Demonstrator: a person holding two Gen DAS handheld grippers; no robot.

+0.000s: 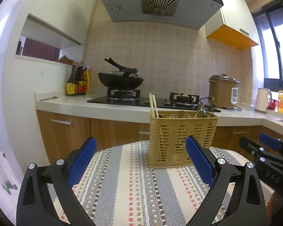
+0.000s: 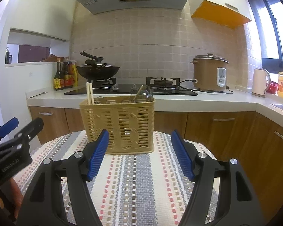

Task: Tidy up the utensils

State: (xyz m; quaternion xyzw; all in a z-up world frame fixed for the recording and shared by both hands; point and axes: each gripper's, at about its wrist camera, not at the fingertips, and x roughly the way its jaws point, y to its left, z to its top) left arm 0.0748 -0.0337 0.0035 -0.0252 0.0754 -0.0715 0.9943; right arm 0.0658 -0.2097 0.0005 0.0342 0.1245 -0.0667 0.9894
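Chopsticks [image 2: 90, 93] stand upright in the left end of a tan slotted utensil basket [image 2: 118, 124], and a clutter of other utensils [image 2: 142, 93], too tangled to name, leans in its right end. That basket sits on the far edge of a striped woven cloth [image 2: 134, 179] covering a round table. Nearer than the basket, the left gripper [image 1: 141, 150] hovers over the cloth with its blue pads spread wide and nothing between them. Just right of it, also nearer than the basket, the right gripper [image 2: 140, 145] hangs with its pads apart and likewise empty; neither touches the basket. Behind the basket runs a white counter [image 2: 169, 101] bearing a black wok [image 2: 98, 71] on a gas stove, sauce bottles [image 2: 65, 76] left of it, and a brown rice cooker [image 2: 209, 73] to the right.
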